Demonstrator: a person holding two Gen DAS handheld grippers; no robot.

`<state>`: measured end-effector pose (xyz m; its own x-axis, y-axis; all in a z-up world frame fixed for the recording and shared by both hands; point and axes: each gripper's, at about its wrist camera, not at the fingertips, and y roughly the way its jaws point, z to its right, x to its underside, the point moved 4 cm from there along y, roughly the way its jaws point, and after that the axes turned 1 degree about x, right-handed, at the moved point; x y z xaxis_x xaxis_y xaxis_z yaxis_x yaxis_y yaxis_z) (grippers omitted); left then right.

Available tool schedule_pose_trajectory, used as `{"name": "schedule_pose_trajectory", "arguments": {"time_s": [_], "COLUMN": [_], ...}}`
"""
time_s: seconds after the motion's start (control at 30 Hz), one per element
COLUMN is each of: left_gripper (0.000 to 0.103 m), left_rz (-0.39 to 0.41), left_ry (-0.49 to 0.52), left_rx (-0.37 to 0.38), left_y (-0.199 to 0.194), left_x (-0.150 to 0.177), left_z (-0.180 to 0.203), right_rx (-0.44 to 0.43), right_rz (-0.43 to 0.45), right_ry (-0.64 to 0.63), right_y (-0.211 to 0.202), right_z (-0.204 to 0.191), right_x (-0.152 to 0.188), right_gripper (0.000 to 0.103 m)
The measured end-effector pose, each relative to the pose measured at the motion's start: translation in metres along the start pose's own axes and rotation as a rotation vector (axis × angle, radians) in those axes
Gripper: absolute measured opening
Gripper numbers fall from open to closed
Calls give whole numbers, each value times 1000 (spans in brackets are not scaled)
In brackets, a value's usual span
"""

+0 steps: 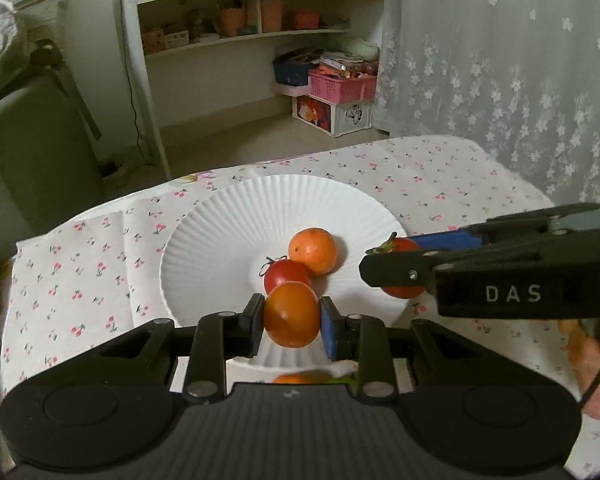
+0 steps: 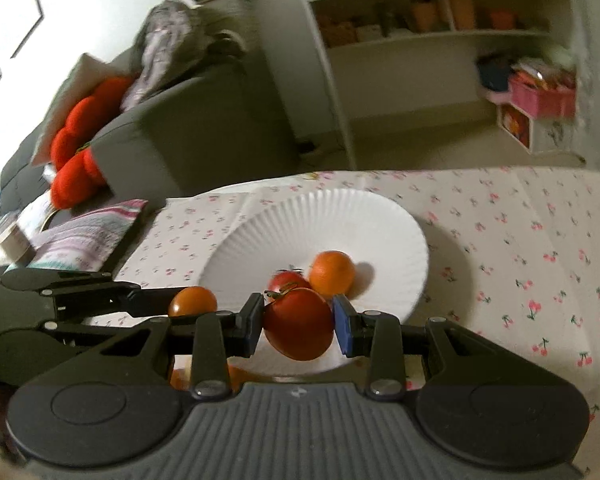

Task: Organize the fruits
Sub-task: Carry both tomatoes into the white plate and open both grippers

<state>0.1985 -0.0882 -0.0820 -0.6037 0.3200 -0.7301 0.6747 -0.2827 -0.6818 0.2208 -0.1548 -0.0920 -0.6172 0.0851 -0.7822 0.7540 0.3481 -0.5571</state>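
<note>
Two fruits already on white plate (image 1: 220, 216): orange (image 1: 313, 251) and red tomato (image 1: 285, 275), touching, near plate centre. We carry two more in. Left gripper (image 1: 292, 316) clamped on orange tomato (image 1: 292, 315), over plate's 6 o'clock rim. Right gripper (image 2: 299, 322) clamped on stemmed tomato (image 2: 299, 324), at plate's 4 o'clock edge seen from left wrist. Neither released yet. We judge task over halfway; more fruit glimpsed low on bench (image 1: 420, 176), unclear.

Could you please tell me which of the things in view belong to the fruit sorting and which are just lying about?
Part of the job:
- white plate
- orange and tomato on it
- orange fruit in left claw
- red tomato in right claw

Just lying about:
- pink basket
- shelf
- red cushion
</note>
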Motion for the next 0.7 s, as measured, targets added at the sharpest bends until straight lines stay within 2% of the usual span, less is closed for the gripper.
{"name": "schedule_pose_trajectory", "arguments": {"time_s": [0.4,0.7], "left_gripper": [13,14], "left_rz": [-61,-54], "left_ry": [-54,-56], "left_rx": [11,32], "left_y": [27,27], "left_x": [6,8], "left_z": [-10,-9], "right_rx": [13,20], "right_rz": [-17,-23], "right_ry": [1,-15], "right_y": [13,14], "right_z": [5,5], "right_x": [0,3], "right_gripper": [34,34]}}
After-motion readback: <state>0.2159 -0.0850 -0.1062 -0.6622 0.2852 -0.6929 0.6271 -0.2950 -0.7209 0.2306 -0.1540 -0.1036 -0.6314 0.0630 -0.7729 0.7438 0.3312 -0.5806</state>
